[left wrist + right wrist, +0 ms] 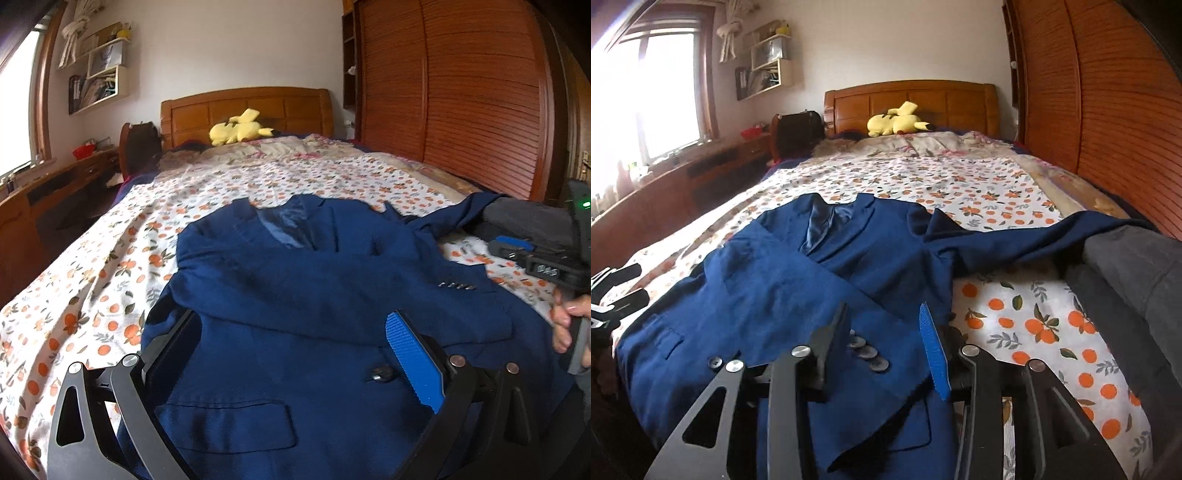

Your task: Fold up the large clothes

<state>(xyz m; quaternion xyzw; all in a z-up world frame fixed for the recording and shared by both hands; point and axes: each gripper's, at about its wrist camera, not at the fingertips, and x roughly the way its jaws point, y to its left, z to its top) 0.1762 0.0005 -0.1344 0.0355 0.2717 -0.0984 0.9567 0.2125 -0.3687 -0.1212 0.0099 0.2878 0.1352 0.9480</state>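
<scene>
Here we have the blue jacket (295, 266) spread face up on the bed (92, 295), collar away from us, its length running straight ahead of both pairs of fingers. One sleeve (820, 295) lies folded across the chest; the other sleeve (1015, 236) trails out ahead and to the right of our right gripper (886, 347), which is the nearer one to it. That gripper's fingers stand apart over the cuff buttons (868, 354), pressing nothing. Our left gripper (291, 354) is spread wide above the hem, empty.
</scene>
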